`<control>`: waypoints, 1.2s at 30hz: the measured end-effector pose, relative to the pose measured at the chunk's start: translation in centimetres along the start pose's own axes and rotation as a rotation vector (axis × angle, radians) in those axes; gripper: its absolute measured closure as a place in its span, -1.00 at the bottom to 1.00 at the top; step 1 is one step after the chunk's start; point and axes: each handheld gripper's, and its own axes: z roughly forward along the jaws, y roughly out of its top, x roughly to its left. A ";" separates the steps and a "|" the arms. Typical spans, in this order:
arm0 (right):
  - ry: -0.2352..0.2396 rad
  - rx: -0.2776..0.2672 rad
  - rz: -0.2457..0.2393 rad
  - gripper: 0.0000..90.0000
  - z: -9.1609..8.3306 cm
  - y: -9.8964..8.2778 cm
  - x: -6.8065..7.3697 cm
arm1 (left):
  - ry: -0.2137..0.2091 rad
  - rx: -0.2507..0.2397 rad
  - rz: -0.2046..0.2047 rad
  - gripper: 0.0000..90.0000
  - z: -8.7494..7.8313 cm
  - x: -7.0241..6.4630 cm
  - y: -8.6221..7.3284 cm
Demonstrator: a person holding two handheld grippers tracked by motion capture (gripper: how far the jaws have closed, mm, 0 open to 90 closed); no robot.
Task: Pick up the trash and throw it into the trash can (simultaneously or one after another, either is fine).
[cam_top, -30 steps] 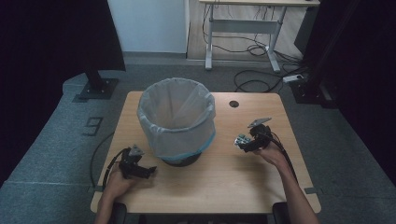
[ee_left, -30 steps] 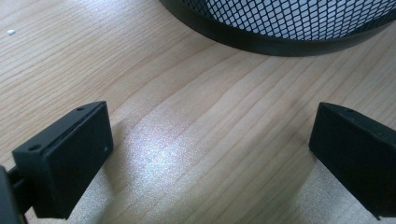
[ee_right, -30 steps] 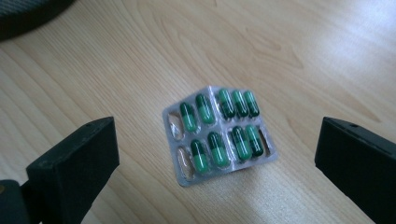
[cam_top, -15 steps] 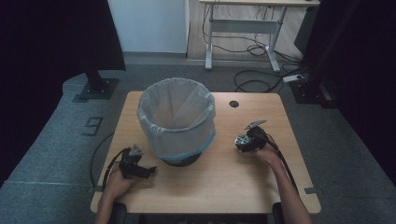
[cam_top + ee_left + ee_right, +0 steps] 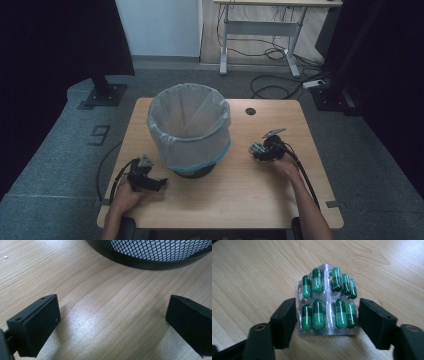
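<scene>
- Lower now than a second ago, my right hand-held gripper point(image 5: 258, 149) has come down toward the counter point(image 5: 260, 200) on the right side, and its jaws have just been closing in.
- Between those jaws sits a blister pack of green capsules point(image 5: 327, 305), lying on the counter right of the bin point(image 5: 190, 127).
- From the right gripper view the pack looks buckled along its middle, and the left jaw is at its edge; the right jaw is just beside the other edge, and I can't tell whether it presses yet.
- I judge the pinch is about to take hold, so the pickup is at its very start; the bin is the likely target.
- My left hand-held gripper point(image 5: 112, 325) stands wide apart with nothing between its jaws, hovering low over bare wood just near the bin's black mesh base, at the near left.
- Capsules carry tiny dark print on the lighter halves, too small for me to read; I see no brand on the foil.
</scene>
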 end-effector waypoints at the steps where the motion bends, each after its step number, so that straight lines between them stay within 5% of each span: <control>1: 0.000 0.000 0.001 -0.22 0.0 0.0 0.0 | -0.002 0.002 0.001 -1.00 0.0 0.0 0.0; 9: -0.009 0.014 -0.006 0.08 -0.4 0.2 0.3 | 0.000 0.000 0.000 -1.00 0.0 0.0 0.0; 36: 0.073 0.018 -0.063 0.22 -5.3 3.4 2.7 | 0.000 0.000 0.001 -1.00 0.0 0.0 0.0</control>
